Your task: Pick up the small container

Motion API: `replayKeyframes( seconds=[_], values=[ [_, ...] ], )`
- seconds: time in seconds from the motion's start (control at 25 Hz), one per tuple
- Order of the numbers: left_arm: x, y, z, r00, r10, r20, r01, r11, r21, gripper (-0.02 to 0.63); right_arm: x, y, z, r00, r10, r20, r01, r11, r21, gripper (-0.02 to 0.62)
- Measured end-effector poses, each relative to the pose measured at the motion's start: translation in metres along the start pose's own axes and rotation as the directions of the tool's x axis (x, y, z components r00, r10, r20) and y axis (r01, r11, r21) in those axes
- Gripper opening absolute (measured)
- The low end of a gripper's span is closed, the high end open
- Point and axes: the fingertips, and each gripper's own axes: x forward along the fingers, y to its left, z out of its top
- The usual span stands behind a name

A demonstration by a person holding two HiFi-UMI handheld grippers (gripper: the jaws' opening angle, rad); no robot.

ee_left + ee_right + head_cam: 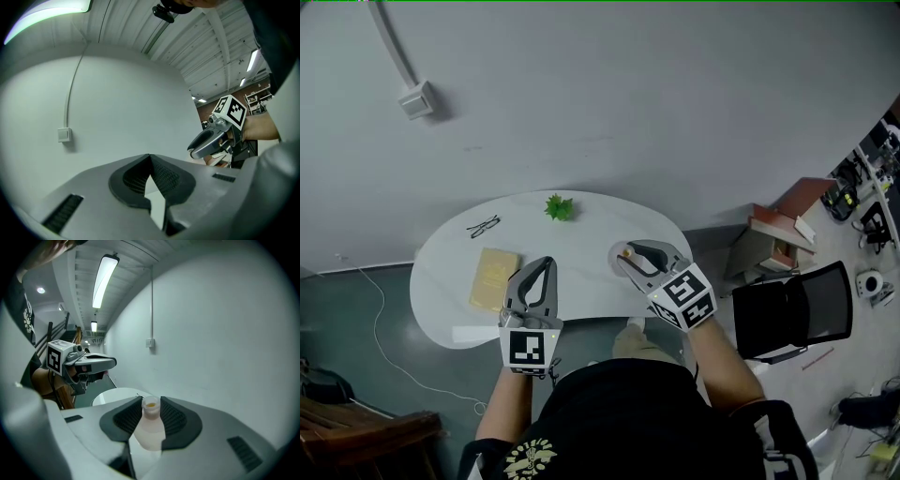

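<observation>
The small container (150, 427) is a pale translucent bottle with an orange spot in its open neck. My right gripper (151, 405) is shut on it, one ribbed pad pressed to each side of the neck, and holds it up off the white table (581, 234). From the head view the container (625, 255) sits at the tips of the right gripper (630, 259), over the table's right part. My left gripper (546, 266) hovers over the table's front edge with its tips touching and nothing between them; in the left gripper view its pads (159, 176) meet at the top.
On the table lie a beige flat box (494, 278), a pair of glasses (483, 226) and a small green plant (559, 207). A black chair (792, 314) and stacked boxes (773, 234) stand to the right. A wall socket (416, 99) is behind.
</observation>
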Motion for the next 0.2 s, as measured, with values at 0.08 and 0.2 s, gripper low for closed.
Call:
replayKeyframes(
  seconds=[0.08, 0.2],
  values=[
    [0.0019, 0.0006, -0.0029, 1.0, -0.006, -0.018, 0.006, 1.0, 0.005, 0.005, 0.0017, 0.0002, -0.0002, 1.0, -0.001, -0.003, 0.001, 1.0, -0.002, 0.137],
    [0.0049, 0.0002, -0.0076, 0.999, -0.016, -0.049, 0.017, 1.0, 0.012, 0.005, 0.0035, 0.0, -0.0017, 1.0, 0.001, -0.008, -0.001, 1.0, -0.002, 0.137]
  ],
)
